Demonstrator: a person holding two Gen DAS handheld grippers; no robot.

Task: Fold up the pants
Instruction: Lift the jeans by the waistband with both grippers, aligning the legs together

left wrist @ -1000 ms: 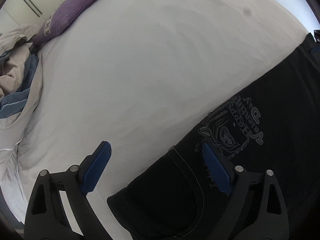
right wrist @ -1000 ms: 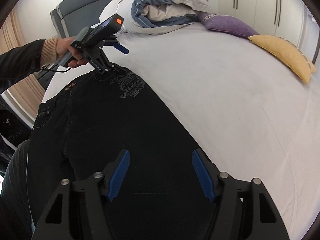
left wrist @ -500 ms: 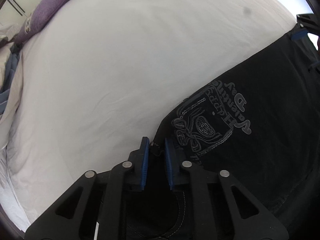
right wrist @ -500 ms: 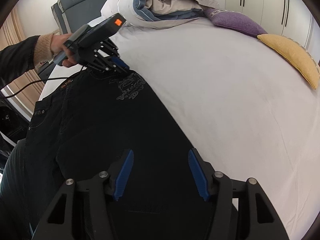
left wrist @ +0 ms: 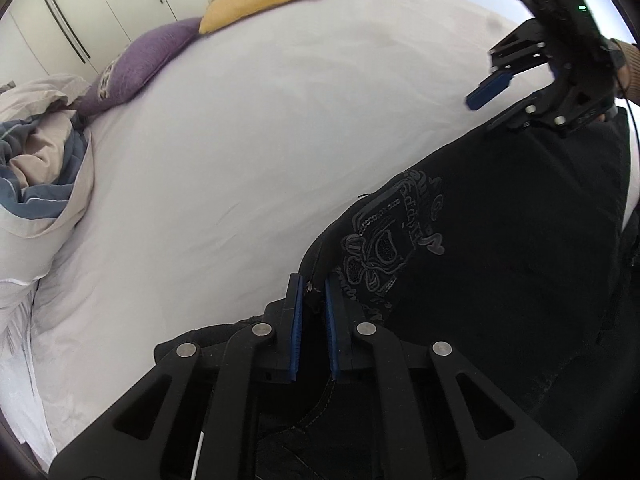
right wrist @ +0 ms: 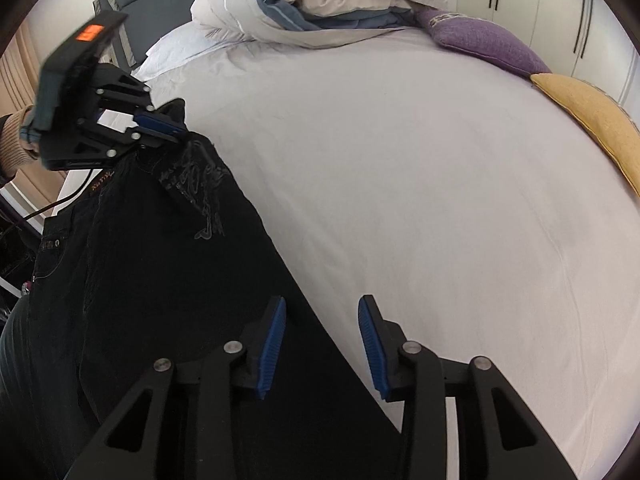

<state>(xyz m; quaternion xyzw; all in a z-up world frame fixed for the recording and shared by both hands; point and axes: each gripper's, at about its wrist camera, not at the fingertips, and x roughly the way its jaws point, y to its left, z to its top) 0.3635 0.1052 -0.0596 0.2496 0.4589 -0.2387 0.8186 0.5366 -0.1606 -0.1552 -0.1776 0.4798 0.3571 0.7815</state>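
Black pants (left wrist: 500,248) with a grey embroidered pocket design (left wrist: 384,236) lie along the near side of a white bed (left wrist: 280,120). My left gripper (left wrist: 311,300) is shut on the waistband corner by that design and lifts it off the sheet; it also shows in the right wrist view (right wrist: 168,130). My right gripper (right wrist: 322,332) is open, straddling the pants' (right wrist: 168,280) leg edge further down, holding nothing. It appears open in the left wrist view (left wrist: 516,92), just above the fabric.
A rolled grey-blue duvet (right wrist: 316,4) lies at the head of the bed. A purple cushion (right wrist: 484,42) and a yellow cushion (right wrist: 592,120) lie along the far edge, with white wardrobe doors (left wrist: 80,12) behind. A wide stretch of bare sheet lies beyond the pants.
My left gripper closed on the waistband corner and has raised it. My right gripper moved towards the pants' far edge, its fingers somewhat closer together but still open.
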